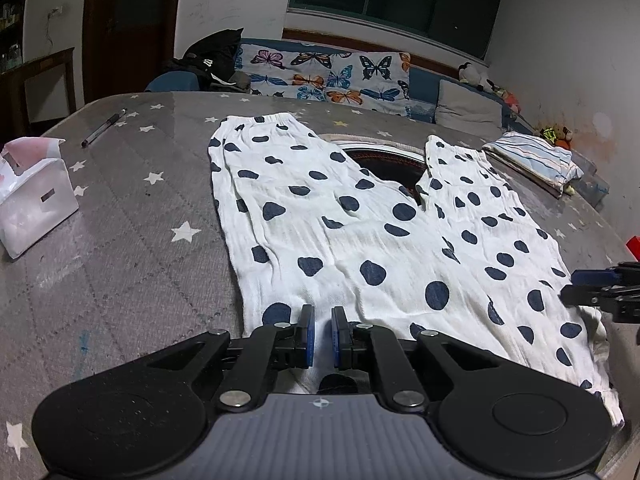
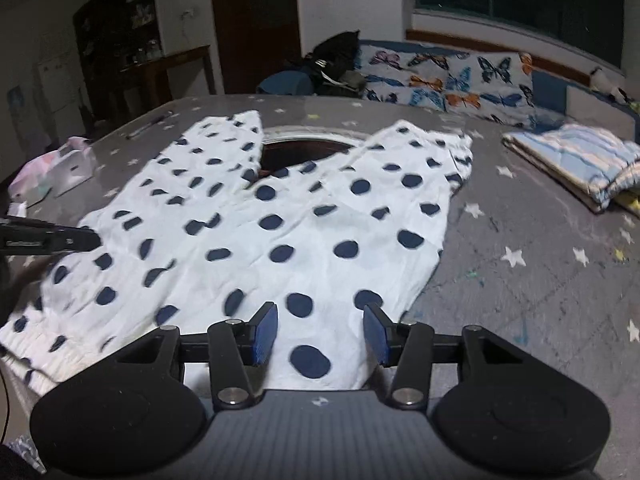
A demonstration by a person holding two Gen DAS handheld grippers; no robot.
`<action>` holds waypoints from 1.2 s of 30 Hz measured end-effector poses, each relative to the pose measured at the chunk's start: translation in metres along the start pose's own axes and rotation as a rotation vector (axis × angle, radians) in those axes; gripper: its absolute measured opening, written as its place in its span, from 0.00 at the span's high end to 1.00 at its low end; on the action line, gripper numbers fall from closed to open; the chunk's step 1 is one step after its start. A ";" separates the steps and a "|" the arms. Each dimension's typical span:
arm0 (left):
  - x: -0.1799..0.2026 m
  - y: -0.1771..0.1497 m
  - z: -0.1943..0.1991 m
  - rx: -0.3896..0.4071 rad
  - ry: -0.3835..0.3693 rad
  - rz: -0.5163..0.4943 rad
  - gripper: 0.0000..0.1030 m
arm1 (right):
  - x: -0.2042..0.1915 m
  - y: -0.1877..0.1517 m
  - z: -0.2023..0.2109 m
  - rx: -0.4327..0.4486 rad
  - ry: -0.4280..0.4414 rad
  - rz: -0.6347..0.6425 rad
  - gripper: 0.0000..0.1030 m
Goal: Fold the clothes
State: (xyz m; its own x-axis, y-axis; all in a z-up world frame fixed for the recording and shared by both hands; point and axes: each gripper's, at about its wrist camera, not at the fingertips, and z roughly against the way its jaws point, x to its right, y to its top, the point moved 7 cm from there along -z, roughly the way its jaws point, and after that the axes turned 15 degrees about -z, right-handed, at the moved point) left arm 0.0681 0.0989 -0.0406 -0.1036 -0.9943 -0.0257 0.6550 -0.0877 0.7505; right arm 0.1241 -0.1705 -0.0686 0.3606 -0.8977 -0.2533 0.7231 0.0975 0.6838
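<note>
Pinching spotted trousers (image 1: pixel 360 240) waistband: left gripper (image 1: pixel 322 322) | right gripper (image 2: pixel 320 330) jaws apart above cloth

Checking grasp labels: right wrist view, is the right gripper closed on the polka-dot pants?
No, the right gripper stands open above the polka-dot pants, pads clear of the cloth.

We see the trousers (image 1: pixel 360 232) spread flat on the tabletop (image 1: pixel 132 220), waistband at the bottom of the frame, legs reaching toward the top. Between the legs lies a round opening (image 1: pixel 384 162). Left of the trousers sits a tissue box (image 1: pixel 34 196), with a pen (image 1: pixel 104 128) above it. At upper right rests a folded cloth (image 1: pixel 532 160). Behind the tabletop stands a sofa (image 1: pixel 328 76), a bag (image 1: pixel 212 60) at its left end.
</note>
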 end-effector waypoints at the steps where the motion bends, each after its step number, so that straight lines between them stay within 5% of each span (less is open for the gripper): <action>1: 0.000 0.000 0.000 -0.001 -0.001 0.001 0.90 | 0.002 -0.001 -0.002 -0.006 -0.002 -0.007 0.53; 4: -0.003 0.002 0.000 -0.006 0.010 0.002 0.90 | 0.006 -0.006 -0.004 -0.012 -0.010 -0.006 0.53; 7: -0.005 0.005 0.000 -0.020 0.038 -0.002 0.73 | 0.008 -0.007 -0.002 -0.012 -0.011 -0.008 0.53; 36: -0.009 0.013 -0.004 -0.020 0.120 -0.053 0.45 | -0.005 -0.014 0.008 0.030 0.010 -0.006 0.38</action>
State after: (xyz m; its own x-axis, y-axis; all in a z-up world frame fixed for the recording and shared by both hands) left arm 0.0809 0.1067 -0.0336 -0.0489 -0.9882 -0.1451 0.6656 -0.1406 0.7329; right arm 0.1082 -0.1710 -0.0716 0.3624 -0.8939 -0.2638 0.7075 0.0796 0.7022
